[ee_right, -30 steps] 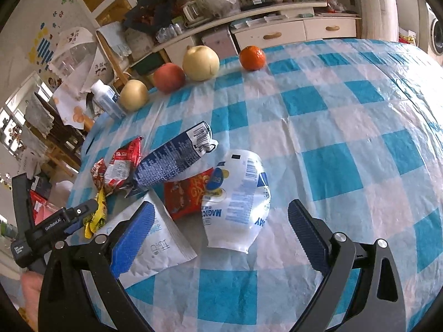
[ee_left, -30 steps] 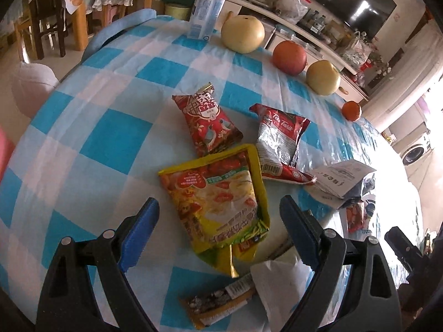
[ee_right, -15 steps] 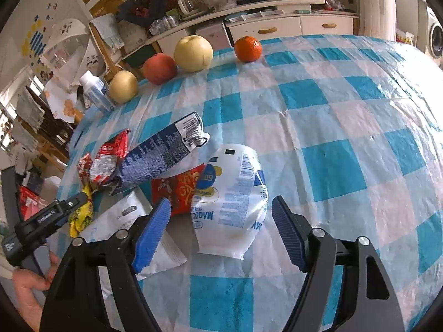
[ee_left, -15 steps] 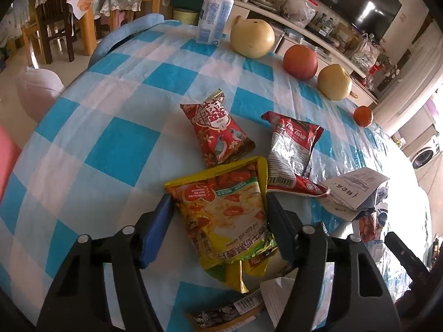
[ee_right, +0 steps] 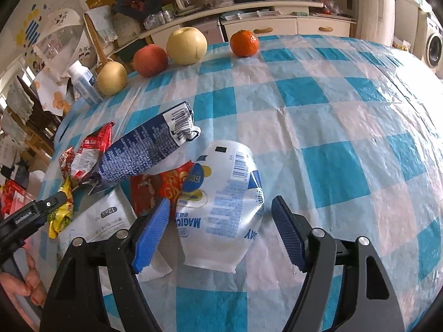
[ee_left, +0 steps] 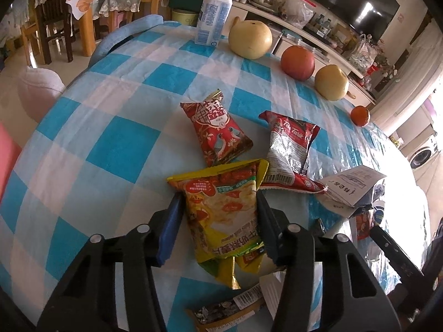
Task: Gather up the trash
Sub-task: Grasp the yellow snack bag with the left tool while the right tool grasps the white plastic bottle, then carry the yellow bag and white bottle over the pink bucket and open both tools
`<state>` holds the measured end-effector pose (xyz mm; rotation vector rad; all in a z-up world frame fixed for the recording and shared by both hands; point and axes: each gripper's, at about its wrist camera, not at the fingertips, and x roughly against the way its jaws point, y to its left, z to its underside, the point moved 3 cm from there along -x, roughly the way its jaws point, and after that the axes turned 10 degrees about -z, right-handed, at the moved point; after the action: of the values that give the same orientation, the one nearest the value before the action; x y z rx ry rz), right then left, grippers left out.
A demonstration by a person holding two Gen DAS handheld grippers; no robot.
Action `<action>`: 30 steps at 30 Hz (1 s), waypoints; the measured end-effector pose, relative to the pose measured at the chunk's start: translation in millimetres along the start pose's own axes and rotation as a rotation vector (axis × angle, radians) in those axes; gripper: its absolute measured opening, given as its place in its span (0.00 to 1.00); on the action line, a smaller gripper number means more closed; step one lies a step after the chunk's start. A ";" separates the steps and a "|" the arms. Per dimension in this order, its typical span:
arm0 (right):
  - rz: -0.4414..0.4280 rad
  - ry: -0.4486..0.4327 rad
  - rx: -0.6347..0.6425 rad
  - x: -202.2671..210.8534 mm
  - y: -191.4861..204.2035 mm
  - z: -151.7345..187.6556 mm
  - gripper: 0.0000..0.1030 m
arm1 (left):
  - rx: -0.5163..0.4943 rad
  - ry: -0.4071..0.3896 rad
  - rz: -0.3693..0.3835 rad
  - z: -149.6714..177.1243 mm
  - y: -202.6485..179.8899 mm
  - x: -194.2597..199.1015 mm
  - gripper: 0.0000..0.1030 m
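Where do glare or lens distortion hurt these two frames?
Left wrist view: window light blows out the right table edge by the paper slip. Right wrist view: sheen on the checked tablecloth at right; fisheye bows the table; white MAGIC bag stays sharp.

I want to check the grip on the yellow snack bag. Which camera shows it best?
The left wrist view: the yellow snack bag lies face up, nearly whole, between the left hand-held gripper fingers. The right wrist view catches only a crumpled yellow sliver at the far left edge.
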<state>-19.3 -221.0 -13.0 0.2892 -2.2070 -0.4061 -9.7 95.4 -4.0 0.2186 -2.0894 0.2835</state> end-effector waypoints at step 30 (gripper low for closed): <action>-0.167 -0.110 -0.030 37.0 8.2 9.6 0.62 | 0.050 -0.060 0.140 11.6 51.3 27.8 0.44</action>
<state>-50.0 -224.3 10.9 0.4462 -2.2896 -0.5571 -47.1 140.0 8.4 0.1114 -2.1624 0.4186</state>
